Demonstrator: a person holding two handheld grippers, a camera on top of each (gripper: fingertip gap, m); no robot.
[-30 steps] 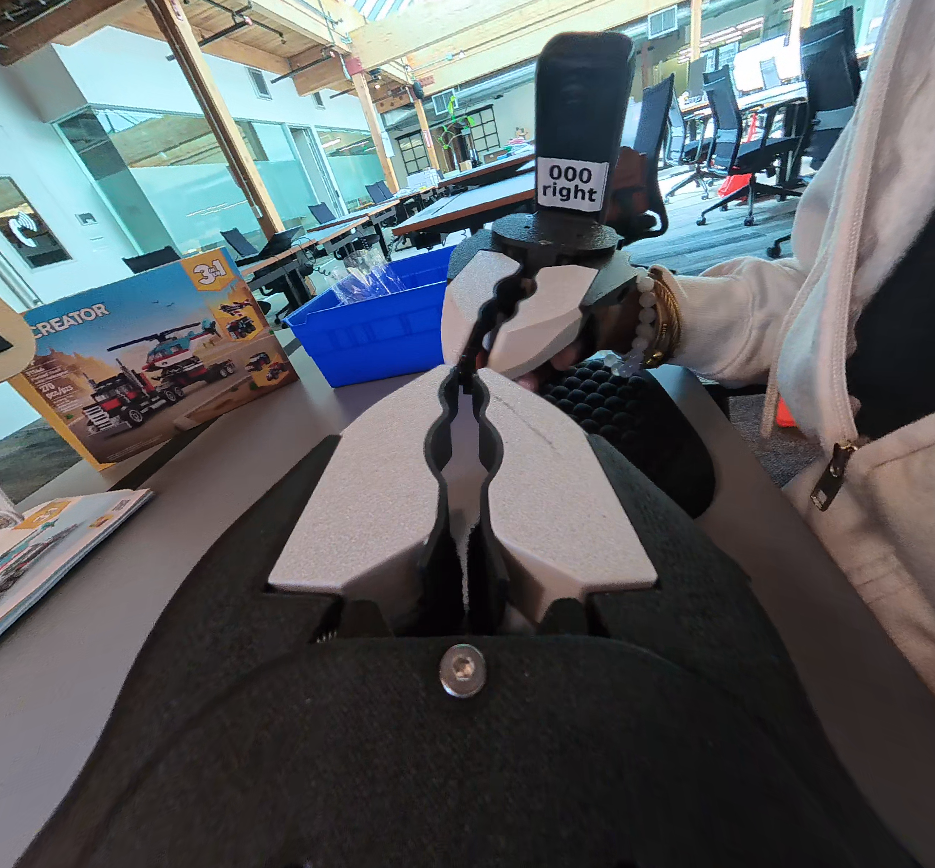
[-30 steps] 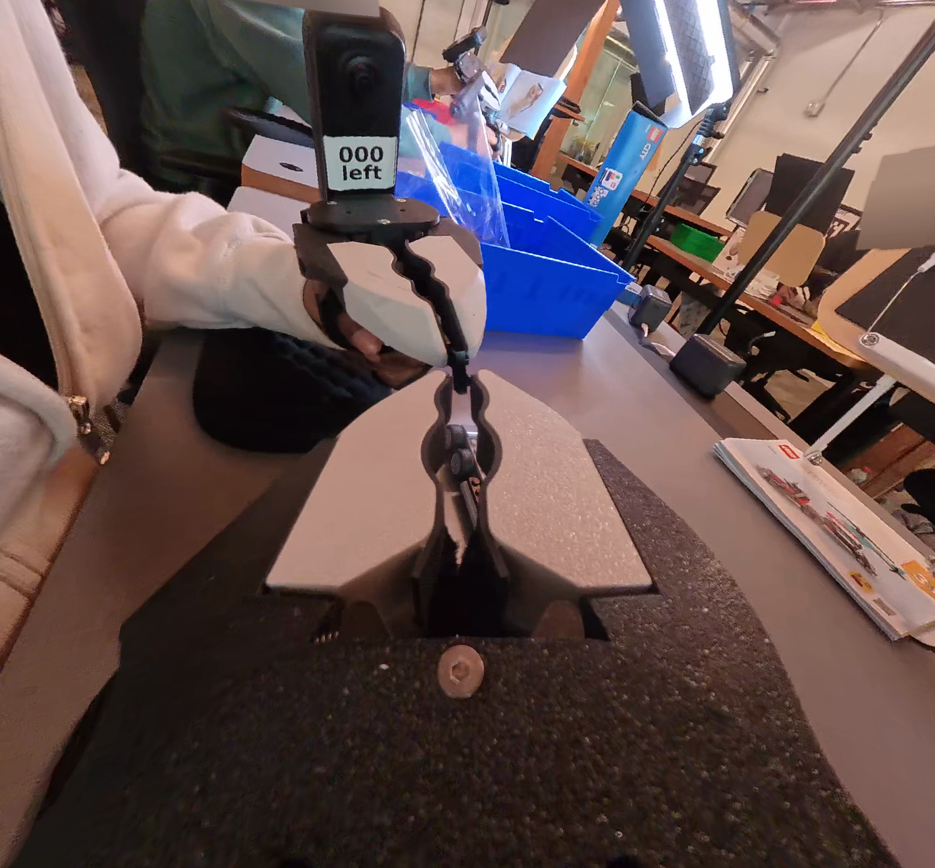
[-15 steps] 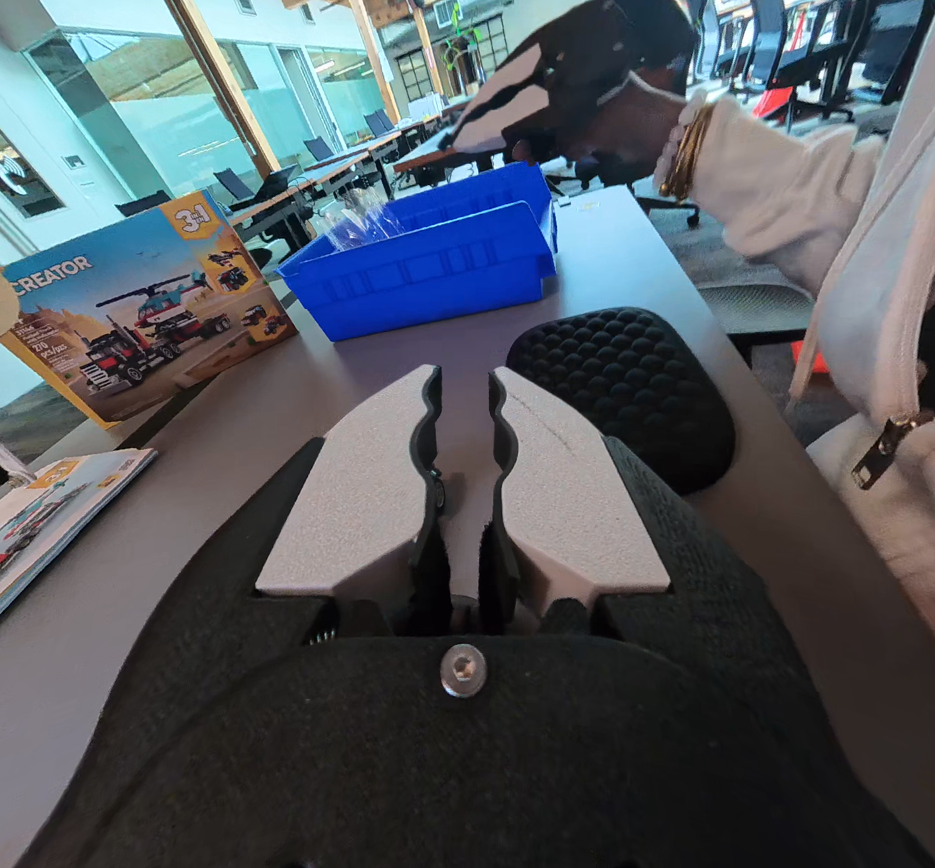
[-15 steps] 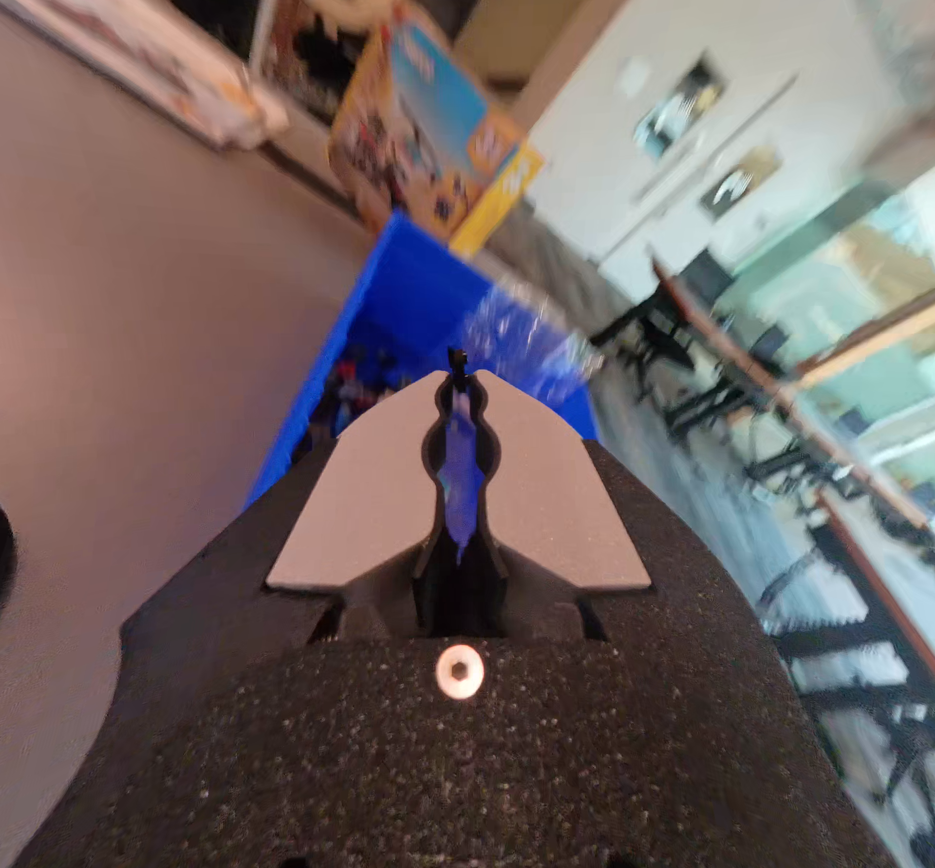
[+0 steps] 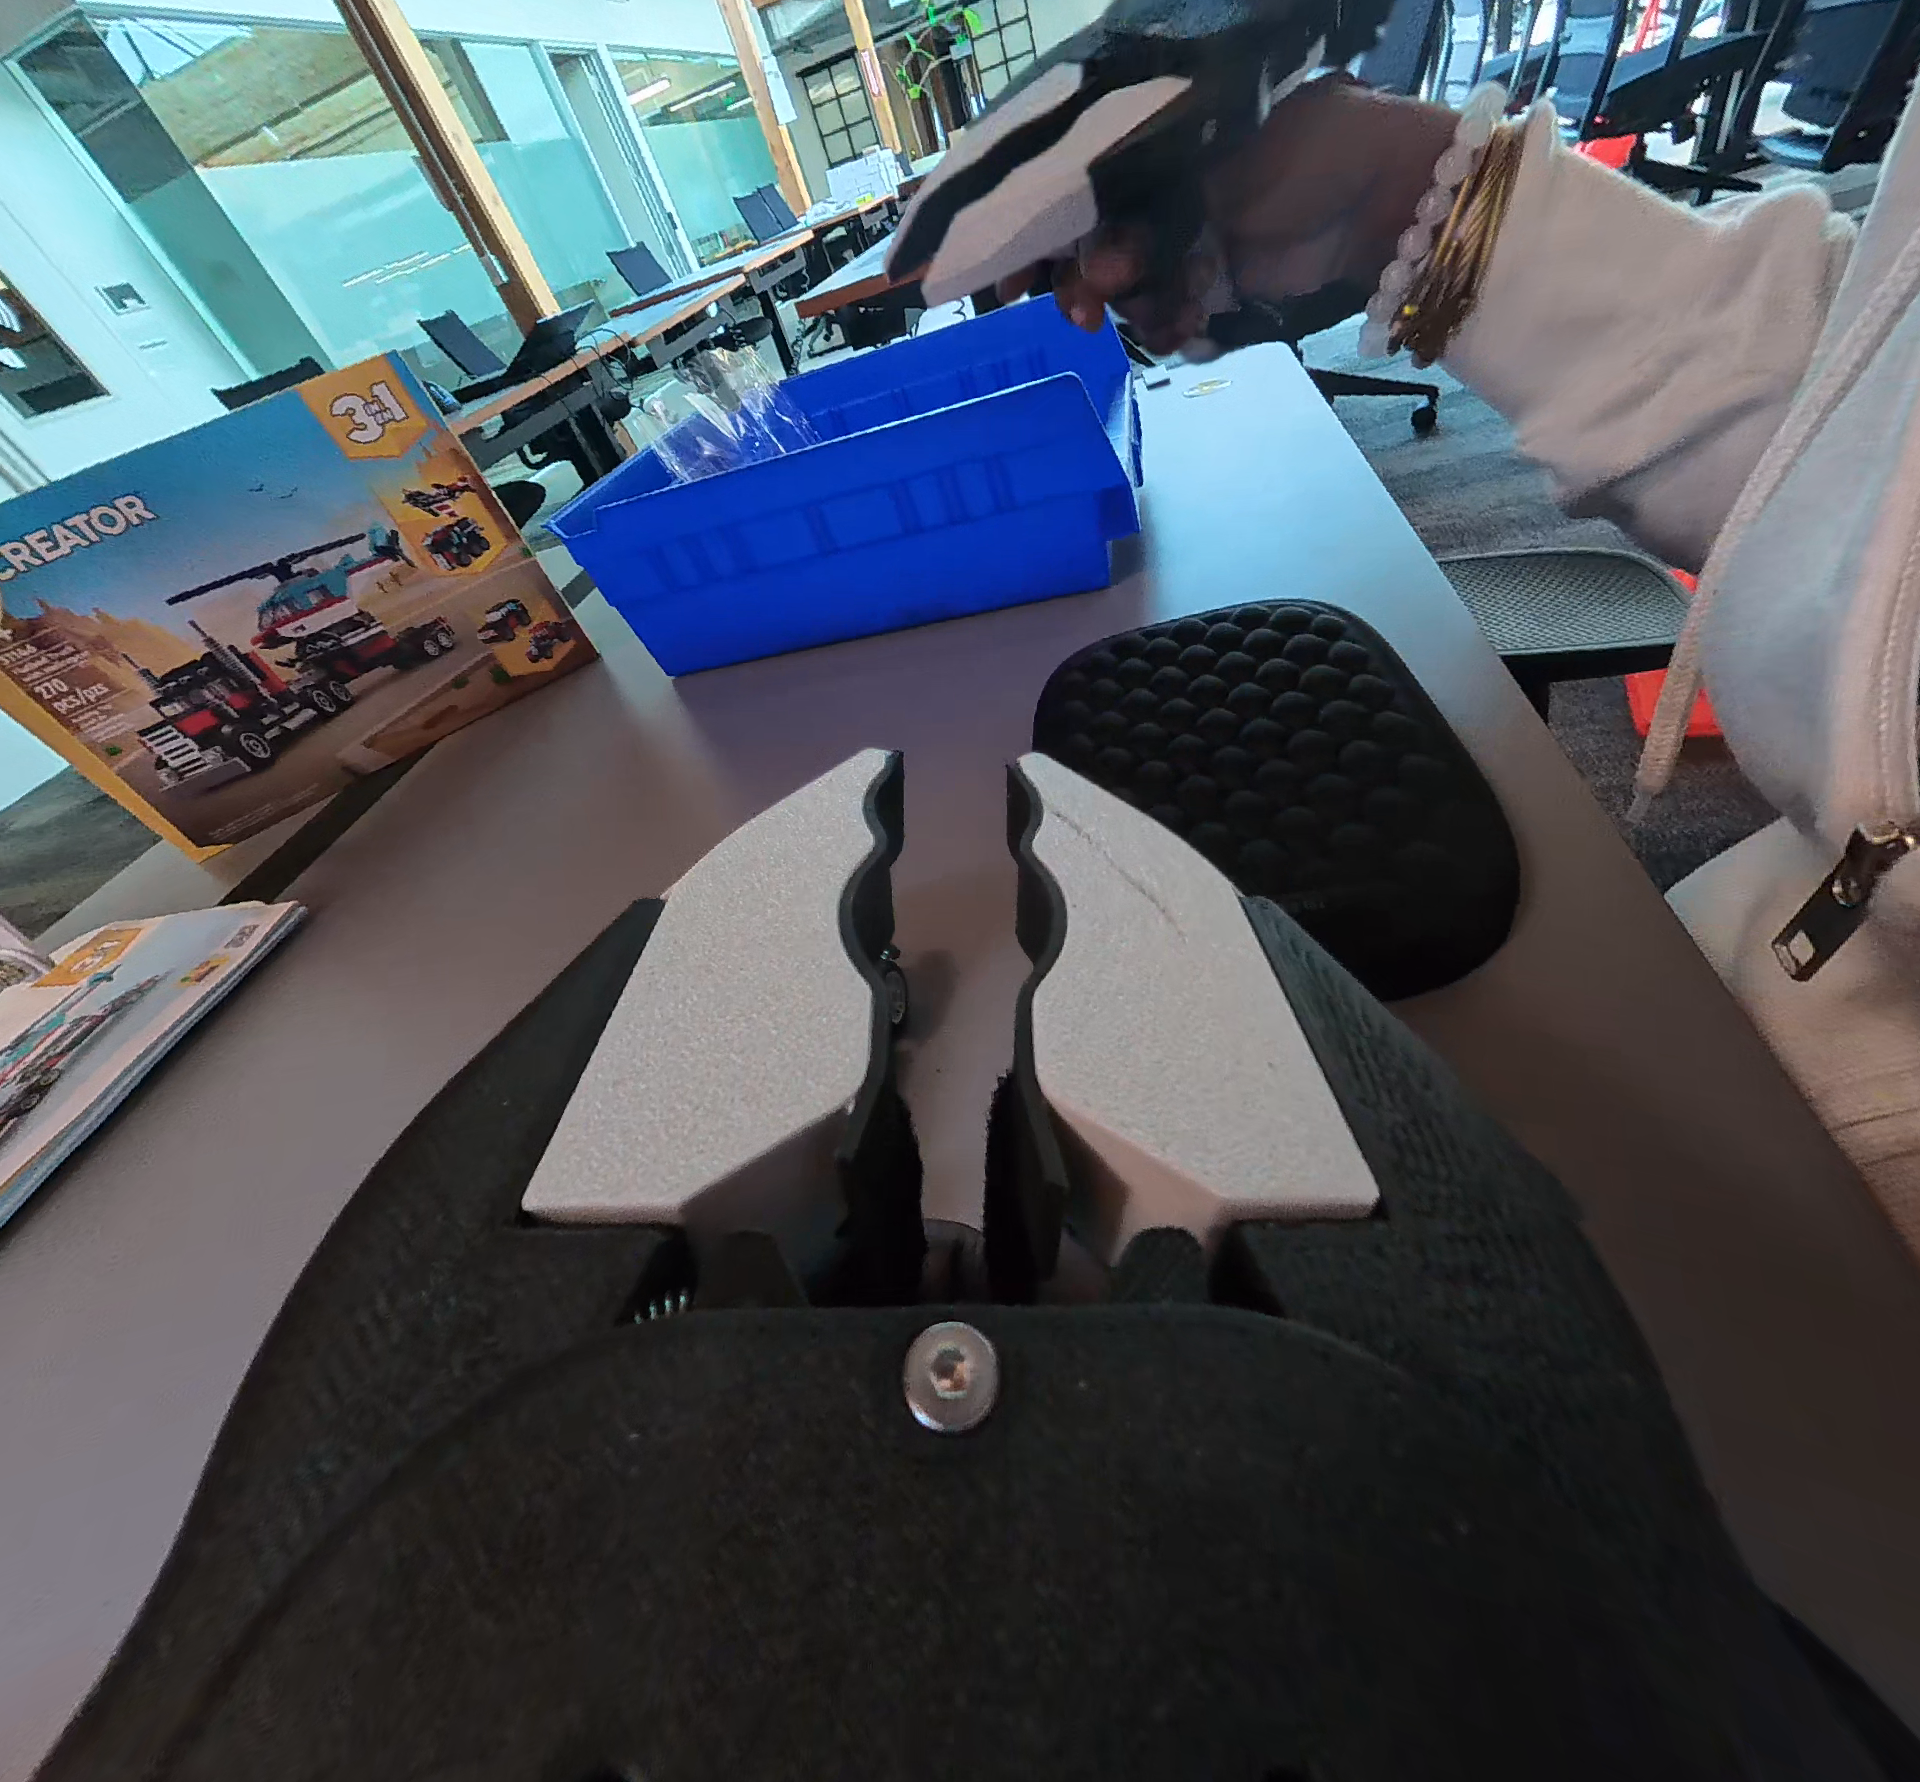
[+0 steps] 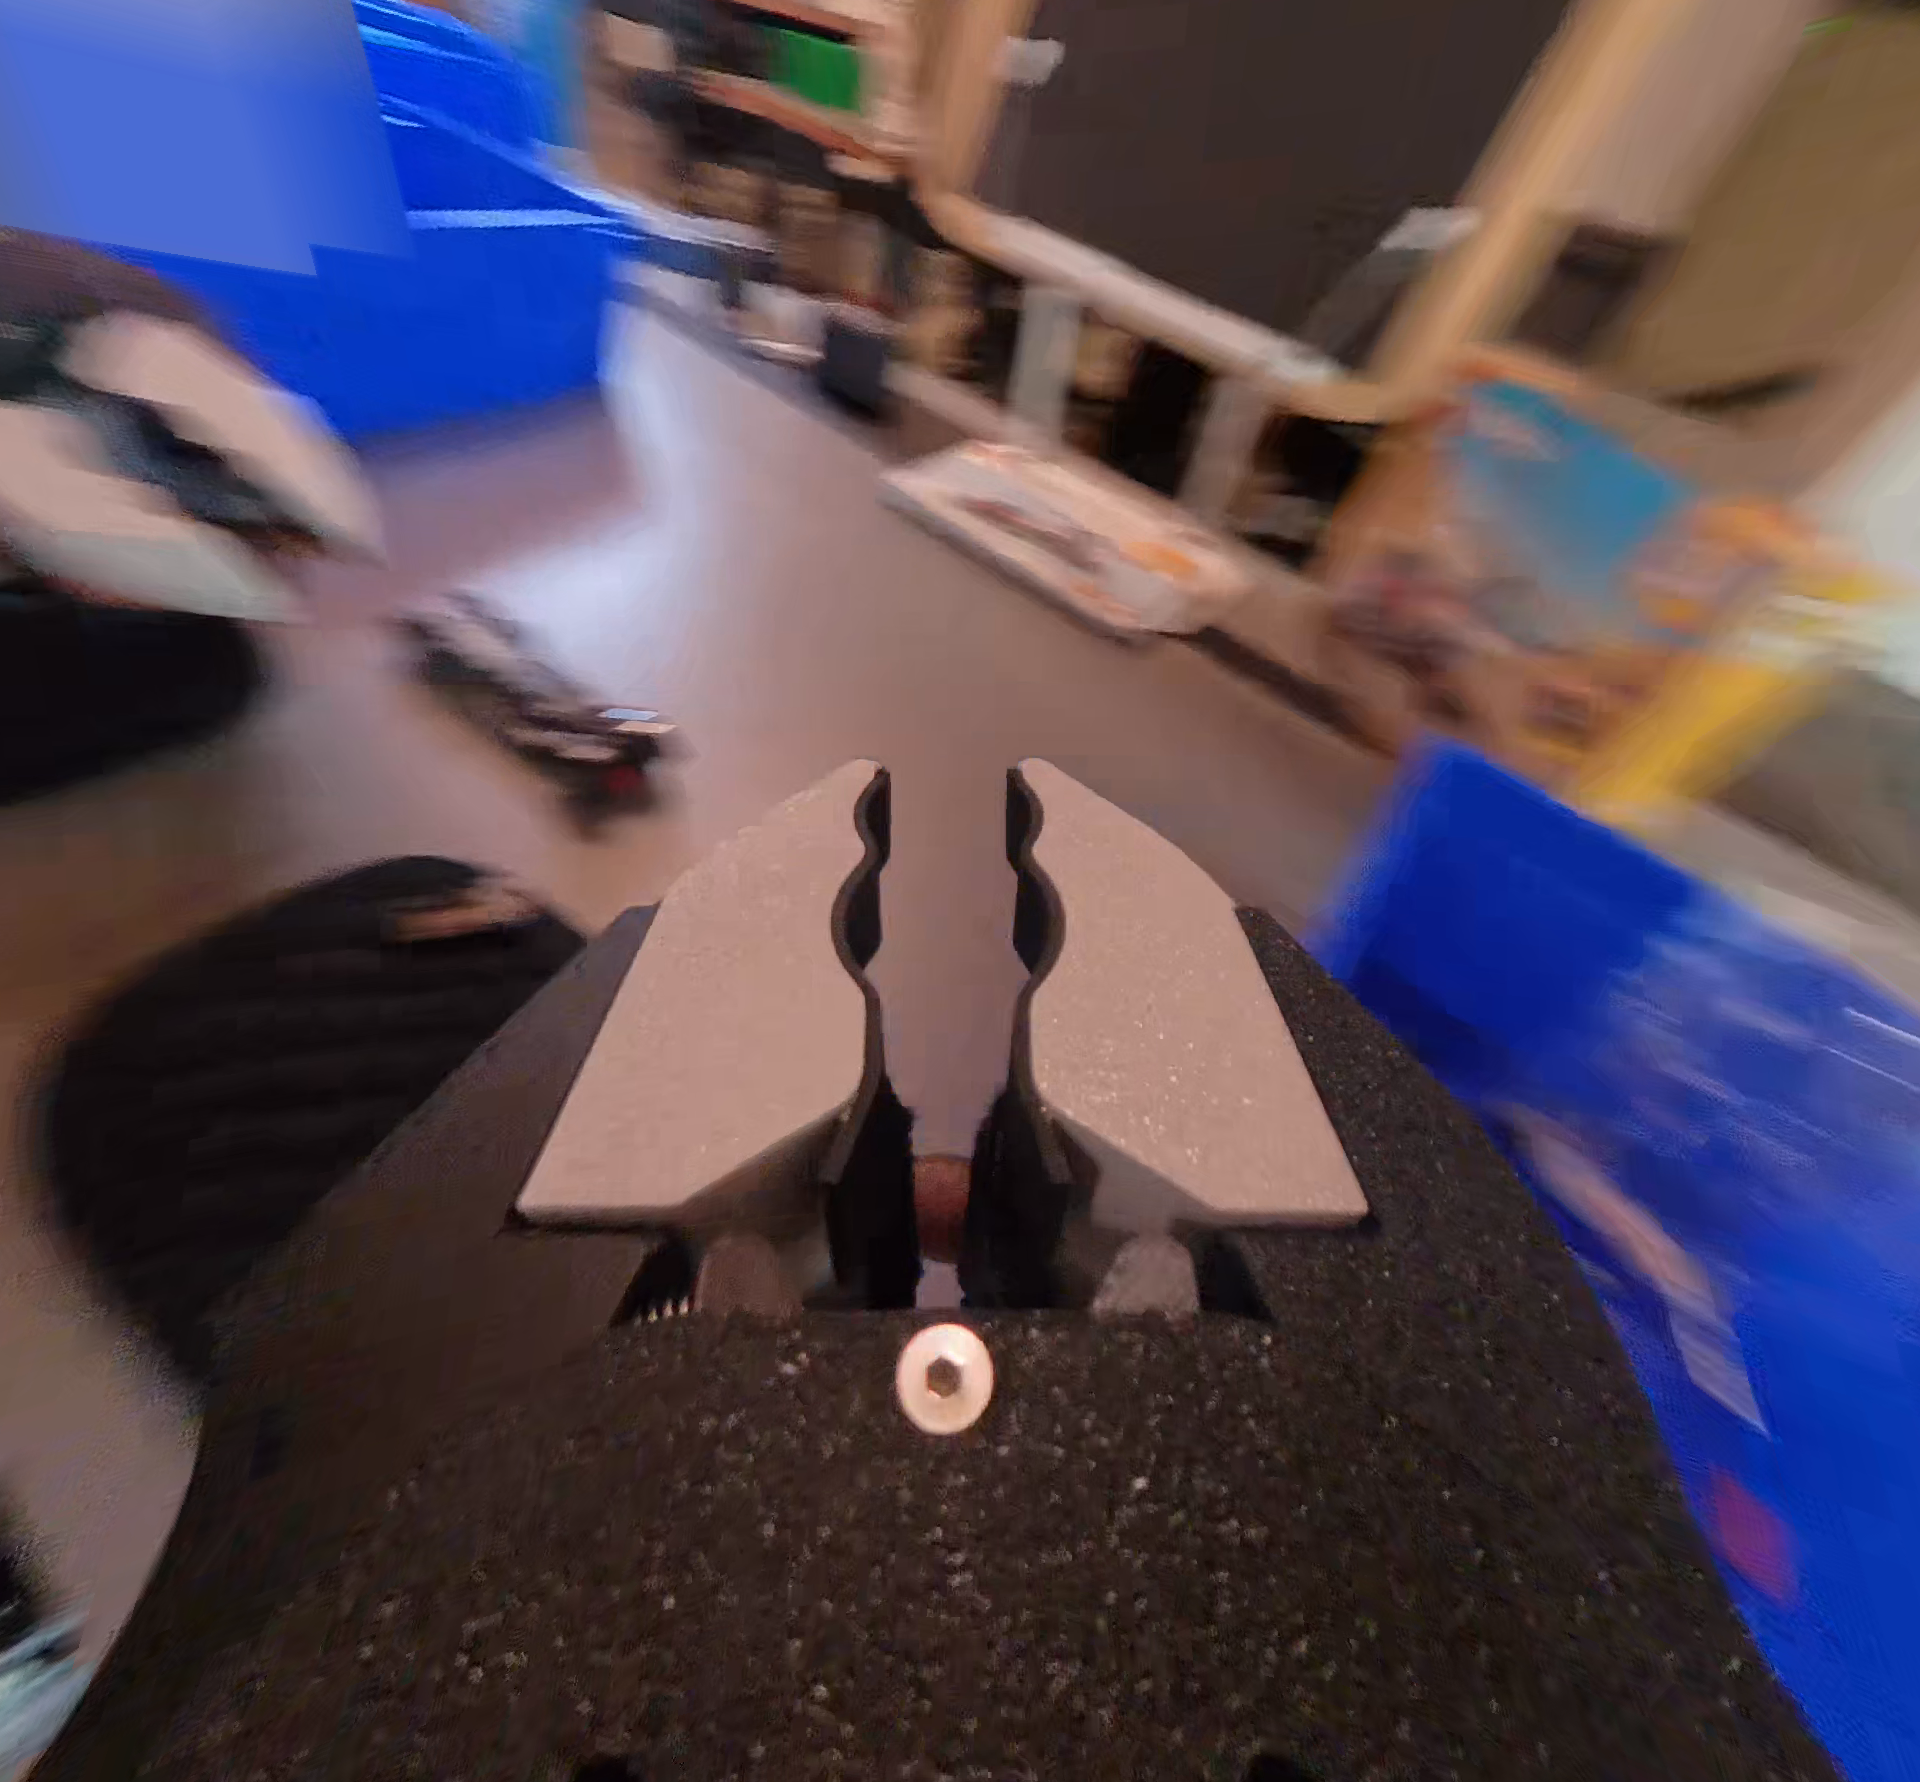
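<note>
My left gripper point(image 5: 954, 776) is open and empty, low over the grey table point(image 5: 727, 797), with bare table between its pads. A black dimpled pad point(image 5: 1278, 797) lies just to its right. My right gripper point(image 6: 948, 782) is open and empty; its view is smeared by motion. In the left wrist view the right gripper point(image 5: 935, 236) hangs in the air above the far end of a blue bin point(image 5: 862, 548). A small dark brick model point(image 6: 540, 693) lies on the table ahead and left of the right gripper. The left gripper point(image 6: 187, 485) shows blurred at that view's left edge.
Clear plastic bags point(image 5: 727, 428) stick out of the blue bin. A toy set box point(image 5: 260, 610) stands at the left and an instruction booklet point(image 5: 114, 1015) lies near it. A second blue bin point(image 6: 488, 298) is farther off. A person's white sleeve point(image 5: 1662, 330) is at the right. The gap from one gripper's tips to the other's is roughly 20 cm.
A second ago both grippers met tip to tip, shut, with a small dark piece in the right one. The left opened and drew back. The right swung to the blue bin and opened.
</note>
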